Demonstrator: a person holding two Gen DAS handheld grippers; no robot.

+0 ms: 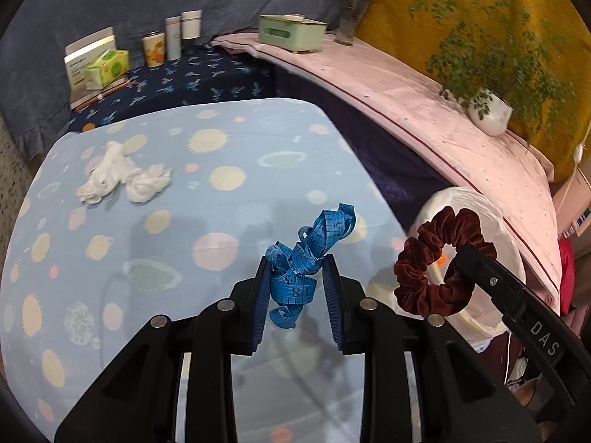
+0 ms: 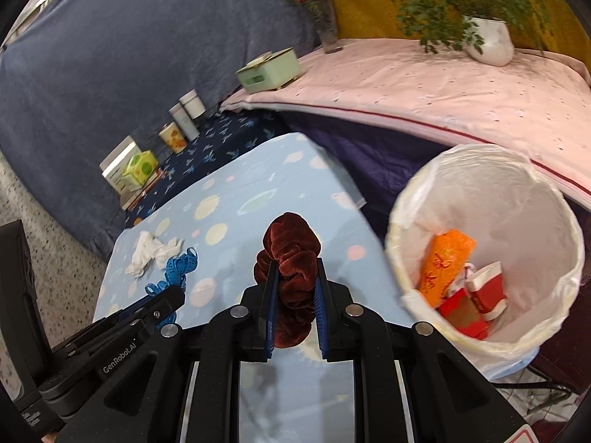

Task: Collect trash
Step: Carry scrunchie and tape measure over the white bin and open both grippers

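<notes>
The left hand-held gripper is clamped on a tangled blue measuring tape, lifted off the counter w/ the light blue planet-print cloth. The right hand-held gripper is clamped on a dark red velvet scrunchie.

The white-lined round trash bin sits at 2 o'clock in the right wrist view, already w/ orange & red packets inside.

Still left, I think: drop both, then get the crumpled white tissue at 10 o'clock.

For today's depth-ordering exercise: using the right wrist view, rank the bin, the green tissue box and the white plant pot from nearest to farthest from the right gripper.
1. Bin, just right of the right gripper.
2. Green tissue box, far left, beyond the table.
3. White plant pot, on the pink ledge, far right.
</notes>
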